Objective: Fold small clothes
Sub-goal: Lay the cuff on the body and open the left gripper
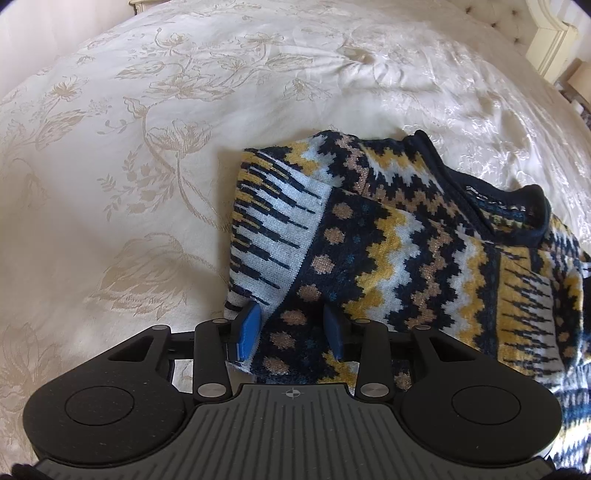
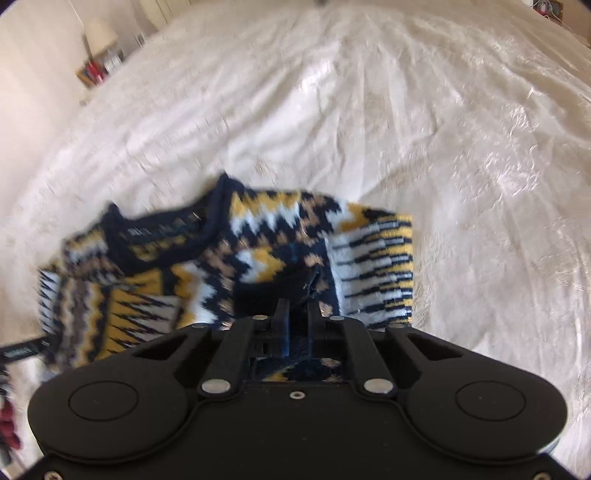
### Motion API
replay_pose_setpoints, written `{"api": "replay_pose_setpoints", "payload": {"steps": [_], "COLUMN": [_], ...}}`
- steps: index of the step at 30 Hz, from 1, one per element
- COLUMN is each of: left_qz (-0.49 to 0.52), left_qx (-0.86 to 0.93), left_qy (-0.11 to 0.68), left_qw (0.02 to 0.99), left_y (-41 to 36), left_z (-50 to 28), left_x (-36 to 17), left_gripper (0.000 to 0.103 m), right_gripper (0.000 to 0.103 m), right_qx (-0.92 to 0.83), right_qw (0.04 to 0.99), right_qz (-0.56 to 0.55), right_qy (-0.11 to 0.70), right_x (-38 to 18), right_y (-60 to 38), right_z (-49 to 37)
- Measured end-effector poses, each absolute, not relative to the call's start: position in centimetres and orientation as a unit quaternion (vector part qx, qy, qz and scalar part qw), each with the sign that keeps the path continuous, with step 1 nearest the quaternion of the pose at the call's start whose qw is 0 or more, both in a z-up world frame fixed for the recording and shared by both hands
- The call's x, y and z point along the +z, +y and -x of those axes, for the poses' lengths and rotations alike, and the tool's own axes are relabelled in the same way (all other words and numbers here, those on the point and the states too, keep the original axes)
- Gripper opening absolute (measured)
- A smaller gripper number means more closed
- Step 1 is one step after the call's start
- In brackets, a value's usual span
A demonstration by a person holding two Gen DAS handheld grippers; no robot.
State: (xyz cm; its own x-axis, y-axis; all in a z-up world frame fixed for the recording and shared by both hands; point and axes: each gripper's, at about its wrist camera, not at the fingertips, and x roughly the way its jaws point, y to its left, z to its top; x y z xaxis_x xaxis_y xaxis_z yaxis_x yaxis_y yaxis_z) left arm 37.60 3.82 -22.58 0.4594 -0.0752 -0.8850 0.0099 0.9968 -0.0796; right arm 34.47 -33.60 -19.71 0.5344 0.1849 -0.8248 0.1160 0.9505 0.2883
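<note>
A small knitted sweater [image 1: 399,243] in navy, yellow, white and tan lies bunched on the bed, its navy collar up at the right. My left gripper [image 1: 291,325] has its blue fingers spread on either side of a fold of the sweater's lower left part, with knit between them. In the right wrist view the sweater [image 2: 229,258] is blurred, collar at the left. My right gripper [image 2: 298,306] has its fingers close together, pinching a fold of the sweater's right side.
The bed is covered with a cream floral bedspread [image 1: 147,147] that fills both views. A cream headboard [image 1: 554,33] shows at the top right. A bedside shelf with books and a lamp [image 2: 99,55] stands at the far left.
</note>
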Motion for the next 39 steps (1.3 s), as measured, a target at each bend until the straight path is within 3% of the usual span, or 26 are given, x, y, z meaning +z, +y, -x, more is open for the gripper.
{"api": "replay_pose_setpoints", "payload": {"steps": [3,5,9,12,16,20,25,28,30,31,32,39], "left_qz": [0.034,0.036,0.036,0.037,0.035,0.034,0.034,0.037,0.037,0.035,0.032,0.027], "left_qx": [-0.025,-0.025,-0.025,-0.027,-0.027,-0.028,-0.042,-0.065,-0.089,-0.100,-0.105,-0.084], "left_qy": [0.519,0.519,0.520,0.522,0.522,0.523,0.526,0.523,0.523,0.525,0.524,0.508], "left_qw": [0.854,0.854,0.853,0.852,0.852,0.851,0.848,0.849,0.847,0.845,0.845,0.857], "left_y": [3.9,3.9,3.9,3.8,3.6,3.6,3.8,4.1,4.0,4.0,3.9,5.1], "left_z": [-37.6,-37.6,-37.6,-37.6,-37.6,-37.6,-37.7,-37.4,-36.8,-36.4,-36.0,-31.3], "left_x": [-22.6,-22.6,-22.6,-22.6,-22.5,-22.5,-22.4,-22.1,-21.6,-21.4,-21.1,-18.8], "left_gripper": [0.037,0.037,0.039,0.041,0.042,0.042,0.043,0.053,0.069,0.072,0.074,0.079], "right_gripper": [0.013,0.009,0.010,0.020,0.022,0.046,0.045,0.048,0.064,0.068,0.073,0.082], "right_qx": [0.000,-0.026,-0.055,-0.058,-0.026,-0.014,-0.048,-0.059,-0.061,-0.057,-0.052,-0.032], "right_qw": [0.869,0.861,0.839,0.841,0.855,0.849,0.832,0.832,0.835,0.837,0.839,0.842], "right_qz": [-0.150,-0.146,-0.146,-0.160,-0.150,-0.141,-0.112,-0.108,-0.112,-0.118,-0.124,-0.129], "right_qy": [0.472,0.487,0.522,0.514,0.496,0.510,0.541,0.540,0.535,0.531,0.527,0.522], "right_x": [-18.6,-19.4,-21.7,-21.4,-20.4,-21.5,-23.0,-22.2,-21.7,-21.4,-21.1,-20.2], "right_y": [-34.5,-35.4,-36.6,-36.7,-35.2,-34.1,-33.8,-33.7,-33.8,-33.9,-34.0,-32.9], "right_z": [-33.0,-32.6,-32.3,-31.9,-31.8,-32.8,-32.9,-32.6,-32.0,-31.5,-31.0,-27.5]}}
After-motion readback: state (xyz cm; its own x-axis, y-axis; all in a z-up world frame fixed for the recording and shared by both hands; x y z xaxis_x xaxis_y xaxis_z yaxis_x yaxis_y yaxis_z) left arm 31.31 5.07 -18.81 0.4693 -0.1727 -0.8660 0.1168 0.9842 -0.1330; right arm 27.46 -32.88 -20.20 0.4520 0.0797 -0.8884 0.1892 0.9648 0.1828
